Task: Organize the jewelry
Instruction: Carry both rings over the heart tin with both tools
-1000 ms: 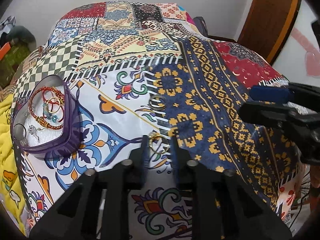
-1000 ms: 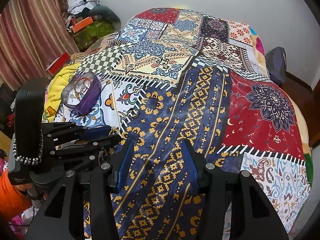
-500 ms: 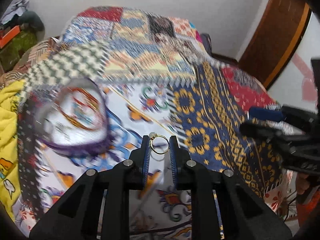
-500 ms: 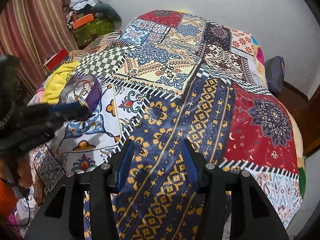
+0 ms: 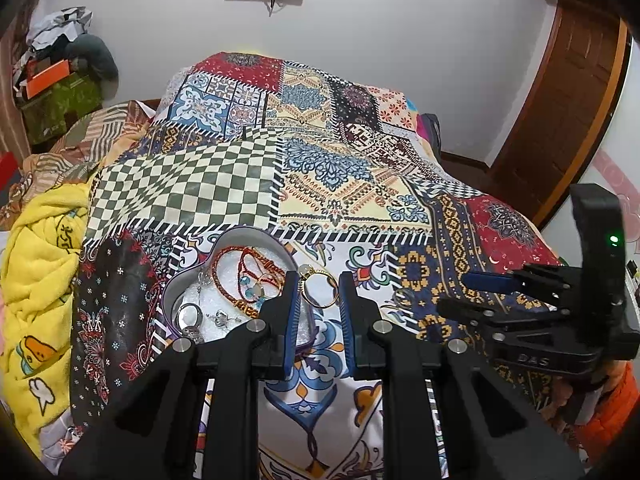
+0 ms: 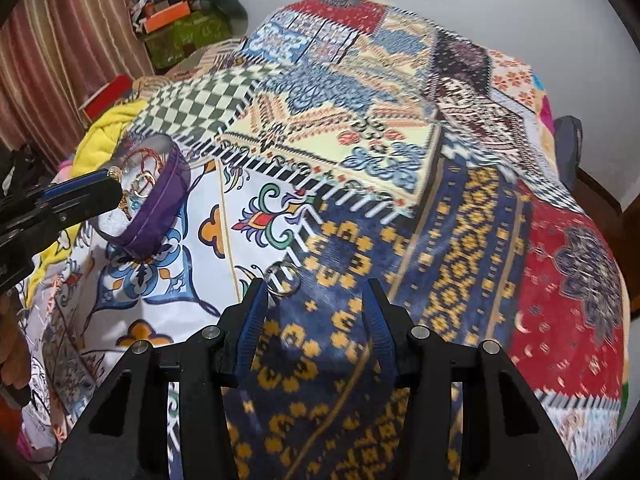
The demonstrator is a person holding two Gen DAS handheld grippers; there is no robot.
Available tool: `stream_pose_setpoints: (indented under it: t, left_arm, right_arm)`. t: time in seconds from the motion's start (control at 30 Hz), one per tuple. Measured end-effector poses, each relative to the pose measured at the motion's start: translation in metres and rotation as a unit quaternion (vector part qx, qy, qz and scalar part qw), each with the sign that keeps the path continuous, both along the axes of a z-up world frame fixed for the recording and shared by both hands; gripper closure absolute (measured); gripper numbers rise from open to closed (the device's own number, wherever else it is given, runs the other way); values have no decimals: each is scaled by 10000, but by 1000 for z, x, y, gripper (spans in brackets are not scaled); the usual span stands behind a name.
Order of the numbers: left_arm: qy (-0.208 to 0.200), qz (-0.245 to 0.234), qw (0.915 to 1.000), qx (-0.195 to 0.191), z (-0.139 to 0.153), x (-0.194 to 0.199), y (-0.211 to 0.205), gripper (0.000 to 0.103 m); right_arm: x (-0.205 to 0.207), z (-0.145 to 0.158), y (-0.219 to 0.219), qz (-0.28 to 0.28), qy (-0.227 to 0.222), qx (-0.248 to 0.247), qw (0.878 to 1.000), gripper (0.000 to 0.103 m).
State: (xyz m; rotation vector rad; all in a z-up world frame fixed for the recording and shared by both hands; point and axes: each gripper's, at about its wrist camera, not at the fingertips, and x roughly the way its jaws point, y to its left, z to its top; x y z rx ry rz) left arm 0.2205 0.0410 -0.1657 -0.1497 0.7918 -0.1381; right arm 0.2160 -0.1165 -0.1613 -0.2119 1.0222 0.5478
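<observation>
My left gripper is shut on a gold ring with a pale stone and holds it just above the right rim of the purple heart-shaped jewelry box. The box holds red beaded bracelets and silver pieces. A silver ring lies on the bedspread just ahead of my right gripper's left fingertip; it also shows in the left wrist view. My right gripper is open and empty, low over the blue and yellow patch. The box shows at the left in the right wrist view.
A patchwork bedspread covers the bed. A yellow blanket lies at the left edge. Boxes and clothes are piled in the far left corner. A wooden door stands at the right.
My left gripper lifted the gold ring off the bedspread and carried it left to the jewelry box. My right gripper moved forward and down toward the silver ring.
</observation>
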Motion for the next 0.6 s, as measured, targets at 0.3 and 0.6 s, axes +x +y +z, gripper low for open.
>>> stream_pose_setpoints:
  t: [0.3, 0.6]
  left_arm:
    - [103, -11, 9999, -112, -18, 8, 7, 85]
    - [150, -13, 9997, -216, -21, 8, 6, 85]
  right_arm:
    - [4, -12, 10, 149, 213, 180, 9995, 75]
    - [-2, -4, 15, 120, 184, 238, 9995, 83]
